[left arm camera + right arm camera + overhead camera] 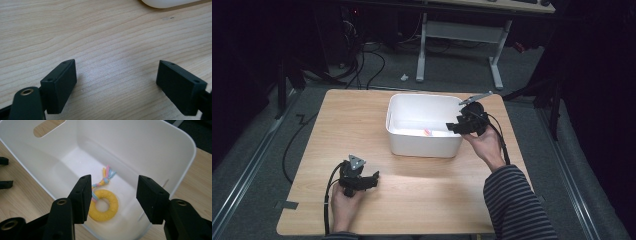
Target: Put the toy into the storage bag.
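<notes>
High view: a light wooden worktop (412, 200) sits on a grey floor, with a white rectangular plastic bin (424, 131) toward the far middle of it. There's a small pink-orange speck on the bin floor, too small from here to say what it is.
High view, left side: the person's left hand (343, 206) holds the left gripper (371, 180) low over the near-left part of the worktop, well apart from the bin. Its cable (329, 200) loops back along the wrist.
High view, right side: the right hand (486, 142), coming out of a striped sleeve (517, 205), holds the right gripper (452, 127) over the bin's right end, pointing in.
Left gripper view: just bare wood grain between the two black jaws, which are spread wide with nothing in them. A bit of the bin's rounded white bottom edge pokes in at the top.
Right gripper view: looking down into the bin, jaws released and parted above the inside. A yellow ring-shaped toy with a braided pastel rope tail (105, 203) lies flat on the bin floor, below and between the jaws, closer to the left one; not touched by either as far as I can see.
Bin detail: an oval handle cut-out (49, 127) in the far wall shows the wood behind it.
</notes>
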